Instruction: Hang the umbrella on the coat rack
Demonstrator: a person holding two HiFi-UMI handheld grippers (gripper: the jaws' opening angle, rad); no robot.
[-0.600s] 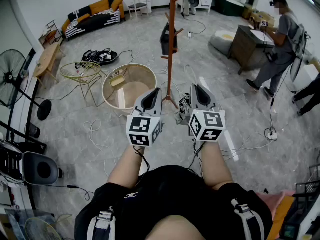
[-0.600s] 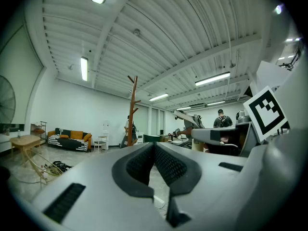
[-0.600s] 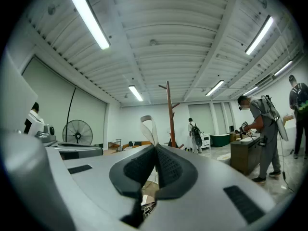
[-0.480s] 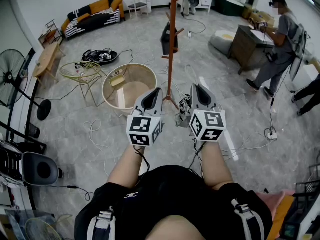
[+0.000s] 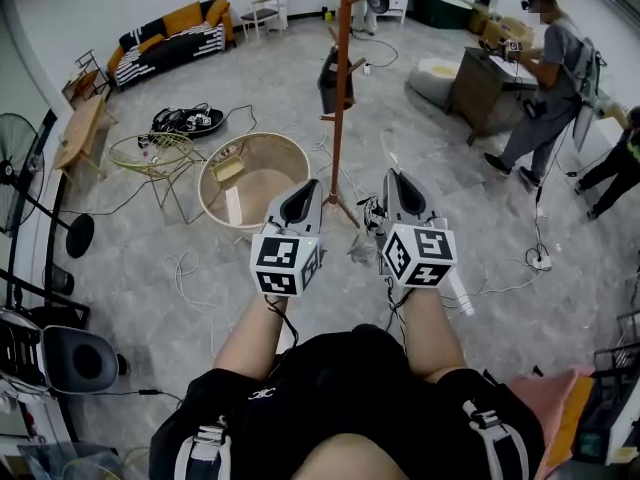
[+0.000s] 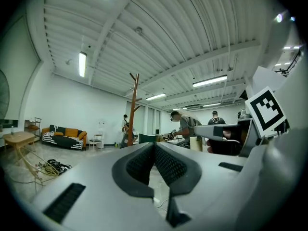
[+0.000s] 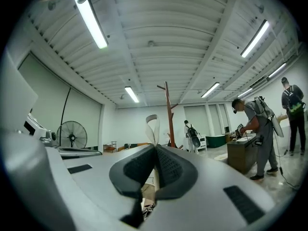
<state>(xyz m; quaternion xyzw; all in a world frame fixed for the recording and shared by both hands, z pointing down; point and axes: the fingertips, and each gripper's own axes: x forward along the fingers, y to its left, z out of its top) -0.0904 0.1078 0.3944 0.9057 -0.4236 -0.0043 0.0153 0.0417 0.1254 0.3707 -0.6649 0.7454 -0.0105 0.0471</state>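
Observation:
The brown wooden coat rack (image 5: 338, 88) stands on the floor just ahead of both grippers, with a black bag (image 5: 335, 78) on one of its pegs. It also rises beyond the jaws as the rack (image 6: 132, 107) and the rack (image 7: 169, 114). My right gripper (image 5: 392, 176) (image 7: 155, 147) is shut on a pale strap loop (image 7: 151, 125) that sticks up between its pads. A pale long shape (image 5: 457, 290) shows under that gripper; I cannot tell if it is the umbrella. My left gripper (image 5: 312, 183) (image 6: 154, 148) is shut with nothing in it, level with the right one.
A round wooden tub (image 5: 255, 178) sits left of the rack's base, with a yellow wire table (image 5: 160, 153) beyond it. Cables (image 5: 195, 268) trail over the floor. A person (image 5: 545, 78) works at a wooden desk (image 5: 475, 83) at right. A fan (image 5: 20, 158) stands at far left.
Both grippers stay side by side before the rack, almost where they were. The view has shifted slightly, and the person at the desk has moved a little.

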